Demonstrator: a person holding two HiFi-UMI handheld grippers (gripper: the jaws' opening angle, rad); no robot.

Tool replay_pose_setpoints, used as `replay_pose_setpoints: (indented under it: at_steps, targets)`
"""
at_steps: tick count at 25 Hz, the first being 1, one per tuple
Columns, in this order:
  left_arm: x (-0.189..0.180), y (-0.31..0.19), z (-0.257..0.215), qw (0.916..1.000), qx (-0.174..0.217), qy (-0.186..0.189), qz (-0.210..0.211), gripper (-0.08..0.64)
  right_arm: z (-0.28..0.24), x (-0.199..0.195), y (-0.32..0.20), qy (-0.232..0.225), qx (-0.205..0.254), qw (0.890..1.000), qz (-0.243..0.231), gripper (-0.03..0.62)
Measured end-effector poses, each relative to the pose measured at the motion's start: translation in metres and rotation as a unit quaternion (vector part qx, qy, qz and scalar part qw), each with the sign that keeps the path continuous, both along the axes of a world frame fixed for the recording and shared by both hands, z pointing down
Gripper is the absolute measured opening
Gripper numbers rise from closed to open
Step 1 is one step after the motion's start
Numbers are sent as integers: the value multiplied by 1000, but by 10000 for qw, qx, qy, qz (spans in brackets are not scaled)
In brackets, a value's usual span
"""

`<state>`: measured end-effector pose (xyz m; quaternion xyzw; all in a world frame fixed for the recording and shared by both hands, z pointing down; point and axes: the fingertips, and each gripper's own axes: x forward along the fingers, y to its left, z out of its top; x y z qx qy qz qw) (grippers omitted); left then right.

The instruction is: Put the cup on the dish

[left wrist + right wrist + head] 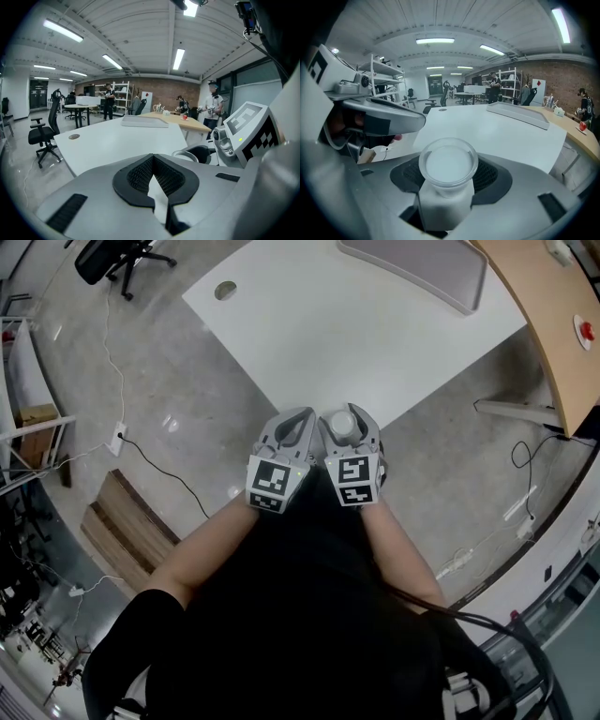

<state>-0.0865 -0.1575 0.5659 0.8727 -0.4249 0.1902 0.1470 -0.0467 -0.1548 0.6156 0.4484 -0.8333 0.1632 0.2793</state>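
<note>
My right gripper (345, 420) (449, 187) is shut on a small white cup (342, 423) (448, 164), held upright with its round rim up. The left gripper (296, 420) (152, 180) sits right beside it, jaws together with nothing between them. From its view the cup's rim (185, 155) shows just to the right. Both grippers hover at the near corner of the white table (347, 334). A grey tray-like dish (417, 268) (143, 121) (518, 115) lies at the table's far end, well away from the cup.
A round cable hole (225, 291) marks the table's left corner. A wooden desk (553, 324) with a red button (586, 331) curves along the right. On the floor are cables (155, 460), a wooden board (127, 526) and an office chair (117, 259). People stand far back.
</note>
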Motion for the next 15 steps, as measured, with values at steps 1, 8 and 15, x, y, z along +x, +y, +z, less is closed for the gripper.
replay_pose_setpoints:
  at_steps: [1, 8, 15]
  targets:
    - [-1, 0, -2, 10000, 18, 4, 15, 6, -1, 0, 1, -11, -18, 10000, 16, 250]
    - [-1, 1, -26, 9996, 228, 132, 127, 6, -29, 2, 8, -154, 67, 9998, 103, 249]
    - [1, 6, -53, 9981, 409, 295, 355, 6, -66, 6, 13, -79, 91, 9998, 175, 250]
